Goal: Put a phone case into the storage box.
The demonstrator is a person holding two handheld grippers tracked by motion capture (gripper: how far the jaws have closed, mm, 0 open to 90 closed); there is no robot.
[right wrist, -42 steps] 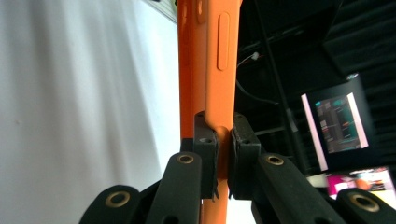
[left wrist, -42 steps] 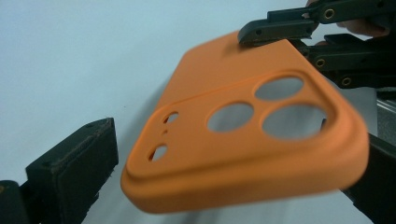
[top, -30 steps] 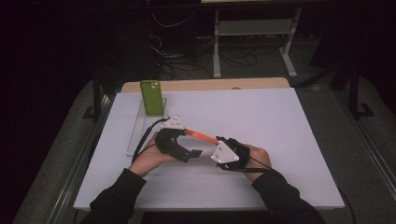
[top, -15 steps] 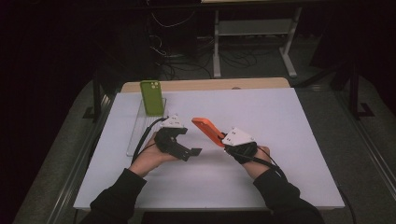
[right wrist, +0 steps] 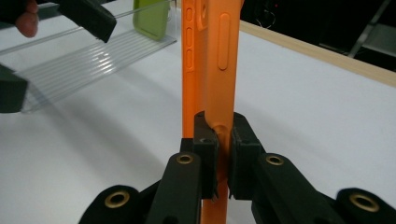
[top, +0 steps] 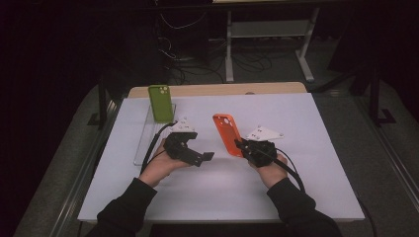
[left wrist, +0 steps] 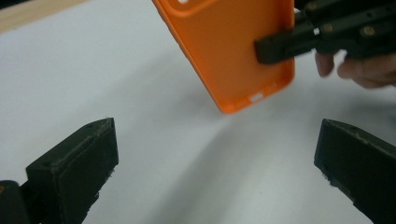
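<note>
My right gripper (top: 240, 145) is shut on the lower edge of an orange phone case (top: 227, 133), which it holds tilted above the white table top. In the right gripper view the pads (right wrist: 205, 135) pinch the case's rim (right wrist: 215, 56) from both sides. My left gripper (top: 205, 157) stands open a short way left of the case, with nothing between its fingers. The left gripper view looks past its wide-apart jaws at the orange case (left wrist: 229, 51), with a finger (left wrist: 280, 46) of the right gripper on the case. A green phone case (top: 161, 102) leans upright at the far end of a clear stand (top: 146, 138).
The clear ribbed stand (right wrist: 93, 60) lies along the left side of the white table top (top: 306, 128), with the green case (right wrist: 152, 18) on it. A wooden strip (top: 217, 90) runs along the far edge. Beyond it are dark floor, cables and a metal frame.
The right gripper has carried the orange case to the right, away from the left gripper, and the case has turned from edge-on to showing its face. The left hand has stayed put.
</note>
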